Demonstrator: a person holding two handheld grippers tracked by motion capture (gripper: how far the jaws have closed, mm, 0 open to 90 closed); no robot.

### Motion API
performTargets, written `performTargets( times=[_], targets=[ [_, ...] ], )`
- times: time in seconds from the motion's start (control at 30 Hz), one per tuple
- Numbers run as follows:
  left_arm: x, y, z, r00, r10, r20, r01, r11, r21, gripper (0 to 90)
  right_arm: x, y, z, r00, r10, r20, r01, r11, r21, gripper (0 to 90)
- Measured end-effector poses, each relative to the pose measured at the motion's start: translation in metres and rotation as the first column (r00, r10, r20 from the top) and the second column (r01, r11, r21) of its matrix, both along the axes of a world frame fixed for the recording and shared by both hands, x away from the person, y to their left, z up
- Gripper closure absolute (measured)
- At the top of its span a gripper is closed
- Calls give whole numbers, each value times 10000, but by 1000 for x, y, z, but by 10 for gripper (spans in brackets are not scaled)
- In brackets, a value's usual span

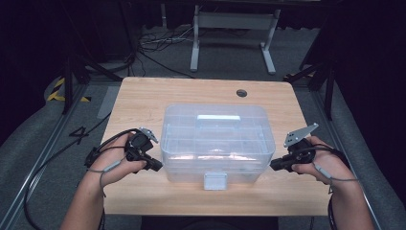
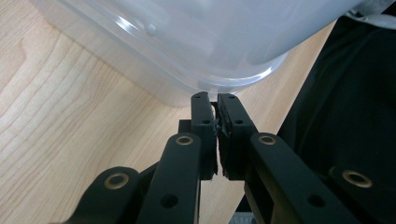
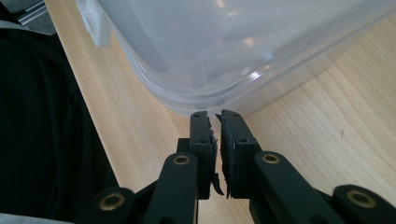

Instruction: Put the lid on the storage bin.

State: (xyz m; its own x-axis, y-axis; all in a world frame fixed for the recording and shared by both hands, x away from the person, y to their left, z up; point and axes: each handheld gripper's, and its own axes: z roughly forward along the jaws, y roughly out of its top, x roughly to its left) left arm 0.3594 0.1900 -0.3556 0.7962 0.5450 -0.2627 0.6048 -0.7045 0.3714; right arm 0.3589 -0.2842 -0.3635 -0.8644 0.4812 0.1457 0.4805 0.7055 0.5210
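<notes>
both grippers' fingers are nearly closed, nothing between them. left gripper point(image 1: 154, 165) points its tips at the box point(image 1: 218, 143) at its near-left corner, right gripper point(image 1: 276, 165) at its near-right corner. box sits mid-table point(image 1: 143, 96), lid on, latch toward the near edge.

Black "4" marked on the grey floor point(image 1: 79, 132) left of the table point(image 1: 143, 96), no other readable text

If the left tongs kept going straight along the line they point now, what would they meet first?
Most likely the clear plastic box. The left tongs, jaws shut with nothing between them, point at its lower rounded corner just above the wooden table. The tips look almost against the wall, though whether they touch is unclear.
</notes>
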Motion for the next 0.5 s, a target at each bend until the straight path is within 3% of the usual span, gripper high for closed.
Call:
performTargets(
  times=[0.13, 0.5],
  targets=[
    [0, 8, 3, 9995, 302, 90, -298, 9986, -448, 855, 2, -6, 4, 9991, -257, 342, 242, 9989, 411, 837],
    [-7, 21, 7, 9920, 1071, 667, -1011, 9910, -875, 826, 10, -12, 9, 9976, -204, 662, 159, 9976, 672, 820]
  ],
)
